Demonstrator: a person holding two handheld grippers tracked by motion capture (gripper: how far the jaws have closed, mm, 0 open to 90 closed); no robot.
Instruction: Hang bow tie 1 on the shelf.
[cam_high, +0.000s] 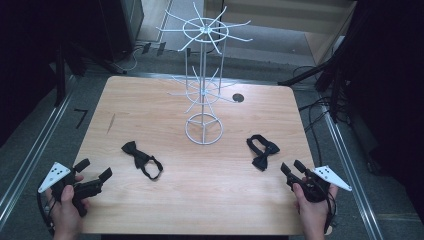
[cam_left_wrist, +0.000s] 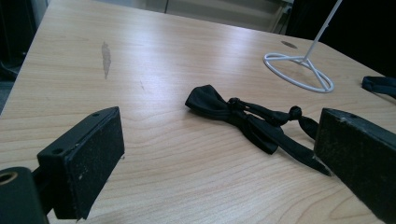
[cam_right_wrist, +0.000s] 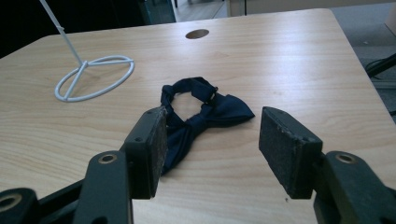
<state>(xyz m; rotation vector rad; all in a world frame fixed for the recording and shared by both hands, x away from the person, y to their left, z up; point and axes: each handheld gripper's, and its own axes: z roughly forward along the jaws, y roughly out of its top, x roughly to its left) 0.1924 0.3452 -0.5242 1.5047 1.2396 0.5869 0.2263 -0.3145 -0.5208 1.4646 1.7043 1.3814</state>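
Both grippers sat at the near edge of the wooden table (cam_high: 200, 200), each held in one hand. On the left gripper (cam_high: 95, 169) the jaws stood spread wide, pinching nothing; a black bow tie (cam_left_wrist: 243, 119) lay flat on the table ahead of them, untouched. On the right gripper (cam_high: 293, 167) the jaws stood partly spread and empty; a dark blue bow tie (cam_right_wrist: 205, 114) with its looped strap lay just beyond them. Between the two ties, further back, stood a white wire rack (cam_high: 204, 75), upright on its ring base.

matt cloth bow tie (cam_right_wrist: 205, 112), wooden table (cam_right_wrist: 289, 70).
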